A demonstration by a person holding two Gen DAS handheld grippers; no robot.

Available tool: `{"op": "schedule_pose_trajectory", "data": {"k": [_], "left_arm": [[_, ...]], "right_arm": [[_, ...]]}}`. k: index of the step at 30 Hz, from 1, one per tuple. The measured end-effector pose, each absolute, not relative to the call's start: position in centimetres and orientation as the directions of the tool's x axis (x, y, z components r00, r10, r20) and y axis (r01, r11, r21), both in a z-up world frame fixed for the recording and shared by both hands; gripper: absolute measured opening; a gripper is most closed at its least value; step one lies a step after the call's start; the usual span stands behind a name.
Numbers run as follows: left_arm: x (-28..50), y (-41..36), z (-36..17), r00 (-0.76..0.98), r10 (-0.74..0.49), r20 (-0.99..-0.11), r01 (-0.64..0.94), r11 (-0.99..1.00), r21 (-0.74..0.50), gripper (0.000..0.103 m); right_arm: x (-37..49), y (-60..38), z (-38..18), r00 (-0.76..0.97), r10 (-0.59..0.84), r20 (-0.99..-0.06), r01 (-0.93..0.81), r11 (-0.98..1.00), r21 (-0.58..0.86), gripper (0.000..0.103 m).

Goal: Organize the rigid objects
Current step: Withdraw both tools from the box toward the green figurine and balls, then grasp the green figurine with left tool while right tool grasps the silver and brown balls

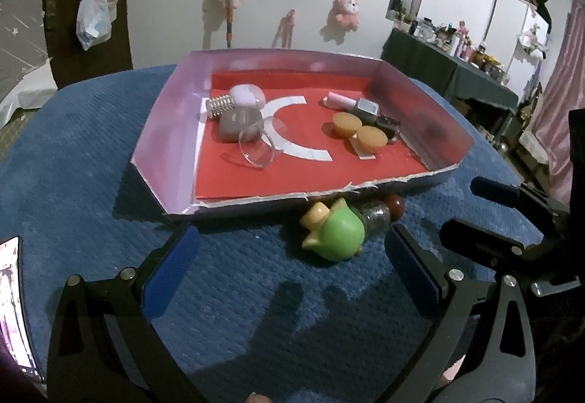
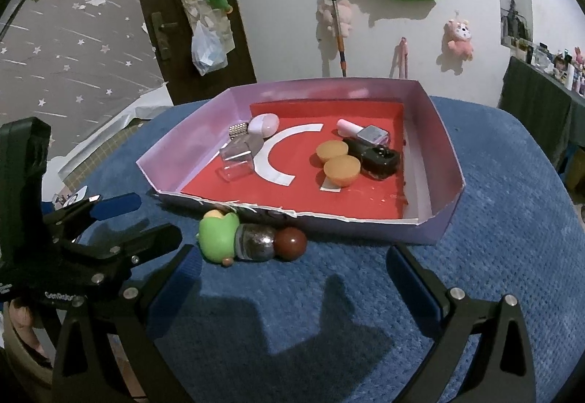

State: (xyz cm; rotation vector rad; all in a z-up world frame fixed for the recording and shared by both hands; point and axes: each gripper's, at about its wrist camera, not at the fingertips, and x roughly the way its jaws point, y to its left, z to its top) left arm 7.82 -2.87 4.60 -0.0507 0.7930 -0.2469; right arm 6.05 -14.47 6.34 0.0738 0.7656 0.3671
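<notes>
Most items already lie in the tray (image 1: 172,118); you still have the green toy (image 1: 338,233) and bottle (image 2: 256,242) at lower centre, with both the left gripper (image 1: 289,264) and right gripper (image 2: 294,275) spread wide and holding nothing.

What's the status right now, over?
Left gripper open, empty. Right gripper open, empty. Green toy and bottle lie on the blue cloth against the tray's front wall. Nothing blocks them.

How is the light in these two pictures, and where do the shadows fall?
Left wrist view: dim, corners vignetted, finger shadows on the blue cloth before the open left gripper. Right wrist view: similar shadows before the open right gripper; box edges curve.
</notes>
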Motion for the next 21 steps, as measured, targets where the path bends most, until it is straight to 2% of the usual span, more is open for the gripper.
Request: {"op": "schedule_pose_trajectory", "data": {"k": [12, 21], "left_arm": [[8.9, -4.0, 3.5, 0.63, -0.251, -0.735, 0.215, 0.966, -0.146, 0.103], [10.3, -5.0, 1.8, 0.606, -0.212, -0.767, 0.198, 0.974, -0.113, 0.103]], "right_arm": [[6.9, -15.6, 5.3, 0.65, 0.322, -0.689, -0.256, 0.946, 0.2, 0.103], [7.7, -16.5, 4.4, 0.639, 0.307, -0.705, -0.224, 0.951, 0.212, 0.103]]}}
